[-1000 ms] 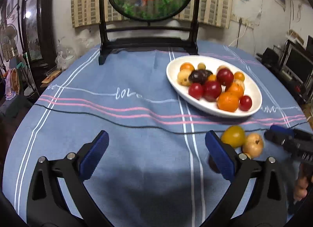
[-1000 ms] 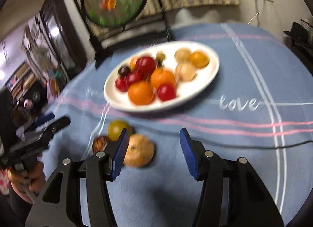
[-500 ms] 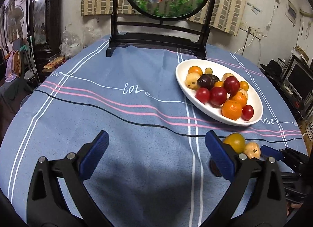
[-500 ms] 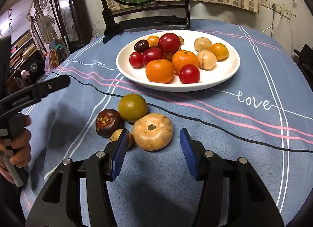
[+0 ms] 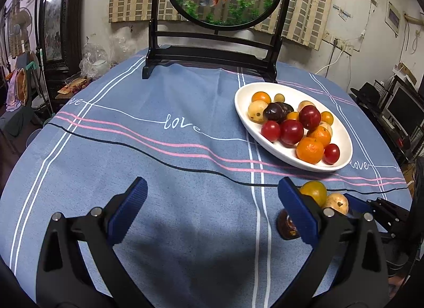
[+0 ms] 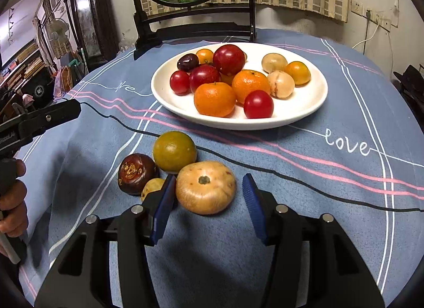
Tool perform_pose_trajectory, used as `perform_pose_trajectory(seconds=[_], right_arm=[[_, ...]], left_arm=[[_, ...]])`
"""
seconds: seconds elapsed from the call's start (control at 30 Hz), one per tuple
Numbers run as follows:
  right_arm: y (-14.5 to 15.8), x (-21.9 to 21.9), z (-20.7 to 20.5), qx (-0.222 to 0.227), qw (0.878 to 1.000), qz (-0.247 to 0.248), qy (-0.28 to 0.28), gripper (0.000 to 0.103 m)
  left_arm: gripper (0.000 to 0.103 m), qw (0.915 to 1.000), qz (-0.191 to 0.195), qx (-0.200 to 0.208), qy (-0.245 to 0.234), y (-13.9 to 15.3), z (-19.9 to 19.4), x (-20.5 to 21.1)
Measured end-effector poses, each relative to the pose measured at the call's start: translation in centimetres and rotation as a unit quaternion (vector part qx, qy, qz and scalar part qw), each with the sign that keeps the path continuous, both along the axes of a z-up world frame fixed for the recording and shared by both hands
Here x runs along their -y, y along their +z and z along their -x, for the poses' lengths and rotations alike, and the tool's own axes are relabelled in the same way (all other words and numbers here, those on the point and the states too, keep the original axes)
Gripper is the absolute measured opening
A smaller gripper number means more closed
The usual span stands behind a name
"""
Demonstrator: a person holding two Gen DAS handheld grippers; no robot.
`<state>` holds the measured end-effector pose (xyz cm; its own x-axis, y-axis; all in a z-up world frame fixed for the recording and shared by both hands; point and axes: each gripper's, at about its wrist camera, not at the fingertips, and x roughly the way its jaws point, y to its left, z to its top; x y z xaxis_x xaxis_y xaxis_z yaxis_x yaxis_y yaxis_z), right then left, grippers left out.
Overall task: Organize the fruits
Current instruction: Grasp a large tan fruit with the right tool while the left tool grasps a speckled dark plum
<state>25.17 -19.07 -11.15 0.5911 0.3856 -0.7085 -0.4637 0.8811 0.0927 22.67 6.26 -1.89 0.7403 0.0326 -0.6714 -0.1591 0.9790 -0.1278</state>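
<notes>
A white oval plate (image 6: 304,111) (image 5: 243,111) holds several red, orange and tan fruits. In front of it, loose on the blue cloth, lie a tan round fruit (image 6: 205,187) (image 5: 336,203), a green-yellow fruit (image 6: 175,151) (image 5: 314,191), a dark brown fruit (image 6: 136,172) (image 5: 285,224) and a small yellow fruit (image 6: 153,186). My right gripper (image 6: 209,199) straddles the tan fruit; its jaws are closing, with a thin gap still showing at each pad. My left gripper (image 5: 212,202) stands open over bare cloth, left of the loose fruits.
A round goldfish screen on a black stand (image 5: 212,53) (image 6: 190,29) stands at the table's far side. A hand (image 6: 13,202) holds the left gripper's handle at the left edge of the right wrist view. Shelves and furniture surround the round table.
My right gripper has come forward and down onto the loose fruits, so the tan fruit now sits between its fingers. The left gripper stayed in place, rolling slightly.
</notes>
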Motion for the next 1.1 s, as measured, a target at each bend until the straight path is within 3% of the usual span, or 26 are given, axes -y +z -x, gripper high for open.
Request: perform_pose_trajectory(seconds=[0.37, 0.5, 0.57, 0.63, 0.7, 0.73, 0.83, 0.93, 1.1], right_arm=[[-0.1, 0.0, -0.1, -0.012, 1.000, -0.006, 0.004, 0.046], [0.4, 1.4, -0.2, -0.025, 0.999, -0.039, -0.011, 0.045], [1.3, 2.7, -0.2, -0.017, 0.998, -0.061, -0.027, 0.045], [2.0, 3.7, -0.2, -0.011, 0.996, -0.077, -0.038, 0.045], [2.4, 4.6, -0.2, -0.008, 0.995, -0.091, -0.050, 0.045], [2.5, 5.0, -0.2, -0.009, 0.994, -0.096, -0.053, 0.045], [2.7, 5.5, -0.2, -0.016, 0.992, -0.114, -0.055, 0.045], [2.7, 5.4, -0.1, -0.019, 0.992, -0.115, -0.053, 0.046], [2.9, 5.0, 0.2, -0.019, 0.992, -0.118, -0.046, 0.046]], left_arm=[[0.100, 1.0000, -0.001, -0.001, 0.001, -0.1, 0.0, -0.1], [0.100, 1.0000, -0.006, -0.002, -0.003, -0.2, -0.1, 0.1], [0.100, 0.9998, -0.005, 0.000, -0.017, -0.3, -0.1, 0.5], [0.099, 0.9978, -0.005, -0.006, -0.066, -0.5, -0.2, 1.5], [0.089, 0.9916, -0.014, -0.013, -0.128, -0.9, -0.3, 2.9], [0.076, 0.9886, -0.030, -0.015, -0.147, -1.2, -0.3, 3.6], [0.060, 0.9844, -0.043, -0.035, -0.167, -2.2, -0.8, 4.4], [0.059, 0.9798, -0.034, -0.052, -0.190, -3.0, -1.1, 4.9], [0.060, 0.9732, -0.048, -0.047, -0.220, -3.5, -0.4, 6.5]])
